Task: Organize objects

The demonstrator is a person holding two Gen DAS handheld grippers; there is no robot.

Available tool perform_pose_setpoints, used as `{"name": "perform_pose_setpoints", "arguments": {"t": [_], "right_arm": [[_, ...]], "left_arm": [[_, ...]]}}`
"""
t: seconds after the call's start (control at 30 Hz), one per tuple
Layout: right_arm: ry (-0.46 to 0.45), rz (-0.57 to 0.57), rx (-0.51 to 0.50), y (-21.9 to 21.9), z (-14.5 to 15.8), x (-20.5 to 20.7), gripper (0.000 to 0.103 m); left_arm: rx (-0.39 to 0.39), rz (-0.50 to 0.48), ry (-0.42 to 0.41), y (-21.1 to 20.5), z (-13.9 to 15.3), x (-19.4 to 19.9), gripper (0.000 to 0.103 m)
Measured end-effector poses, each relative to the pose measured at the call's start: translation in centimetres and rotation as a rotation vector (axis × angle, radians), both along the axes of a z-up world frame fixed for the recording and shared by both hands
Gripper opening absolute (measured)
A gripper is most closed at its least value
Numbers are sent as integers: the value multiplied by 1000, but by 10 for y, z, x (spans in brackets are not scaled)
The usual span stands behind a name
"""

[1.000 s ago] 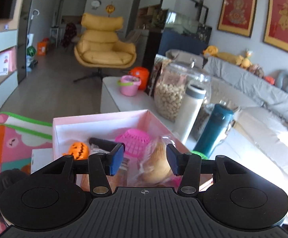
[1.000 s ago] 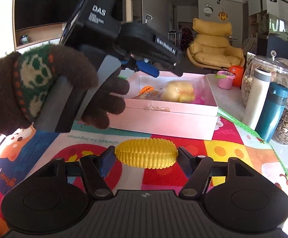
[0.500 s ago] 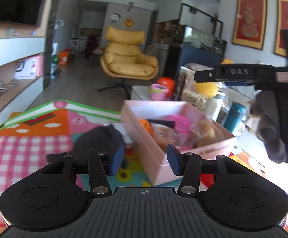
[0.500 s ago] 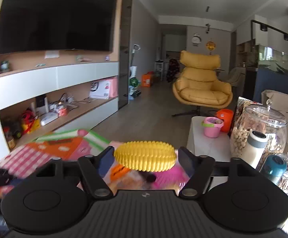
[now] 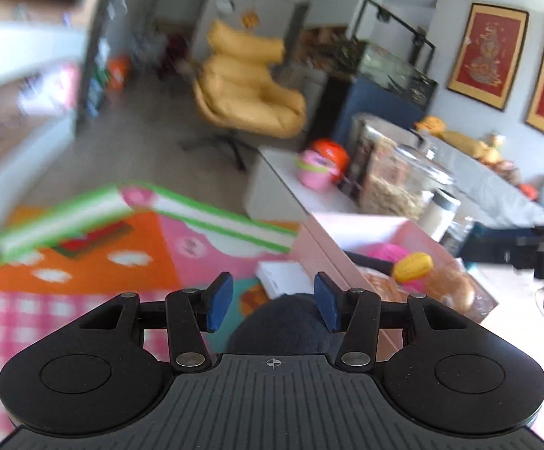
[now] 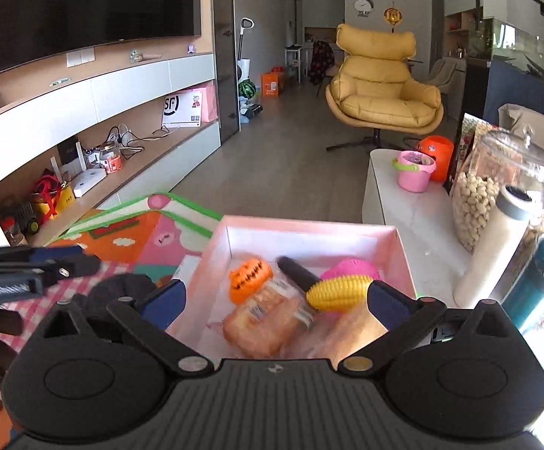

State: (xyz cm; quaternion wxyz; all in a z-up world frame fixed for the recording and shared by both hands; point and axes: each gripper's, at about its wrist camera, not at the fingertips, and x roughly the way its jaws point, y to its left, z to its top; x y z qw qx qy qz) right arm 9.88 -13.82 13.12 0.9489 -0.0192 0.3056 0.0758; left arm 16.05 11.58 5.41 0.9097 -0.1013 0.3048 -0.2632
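Note:
A pink box point(image 6: 309, 227) holds an orange pumpkin toy point(image 6: 249, 279), a pink toy point(image 6: 350, 268), bagged bread point(image 6: 268, 322) and a black stick. A yellow toy corn point(image 6: 333, 292) lies loose in the box between the spread fingers of my right gripper point(image 6: 275, 302), which is open above the box. My left gripper point(image 5: 272, 302) is open and empty, just above a dark plush thing point(image 5: 283, 322) on the play mat, left of the box point(image 5: 328, 255). The corn also shows in the left wrist view point(image 5: 412, 266).
A colourful play mat point(image 5: 84, 255) covers the surface. Right of the box stand a white bottle point(image 6: 496, 247), a teal bottle point(image 6: 538, 281) and a glass jar of nuts point(image 6: 496, 183). A pink bucket point(image 6: 414, 170) sits further back. A yellow armchair point(image 6: 380, 90) stands beyond.
My right gripper has opened and let go of the yellow corn, which now lies in the pink box. My left gripper has swung left and down over the dark plush thing.

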Motion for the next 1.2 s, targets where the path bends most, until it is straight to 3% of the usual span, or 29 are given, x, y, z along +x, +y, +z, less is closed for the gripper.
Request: {"name": "perform_pose_setpoints", "arguments": {"t": [0.1, 0.17, 0.3, 0.4, 0.43, 0.47, 0.6, 0.8, 1.0, 1.2], "right_arm": [[39, 25, -15, 25, 18, 26, 87], [90, 44, -7, 42, 23, 47, 79], [183, 81, -70, 84, 13, 89, 74], [216, 96, -220, 127, -12, 122, 46], [234, 99, -275, 140, -24, 134, 31], [260, 101, -322, 152, -37, 145, 24], [337, 79, -466, 179, -79, 178, 24], [433, 86, -482, 178, -92, 184, 24], [465, 157, -469, 175, -89, 147, 24], [467, 287, -462, 168, -84, 69, 24]], "left_arm": [[-45, -118, 135, -2, -16, 29, 57], [-24, -153, 113, -5, -17, 21, 57], [57, -205, 29, -10, -12, -19, 57], [81, -166, -33, -12, -14, -46, 57], [85, -155, -53, -13, -16, -51, 57], [82, -149, -69, -13, -18, -52, 57], [29, -137, -36, -7, -21, -41, 57], [16, -178, -11, -1, -18, -36, 57], [55, -161, -25, 10, -11, -68, 57], [40, -193, 7, 27, -20, -122, 55]]}}
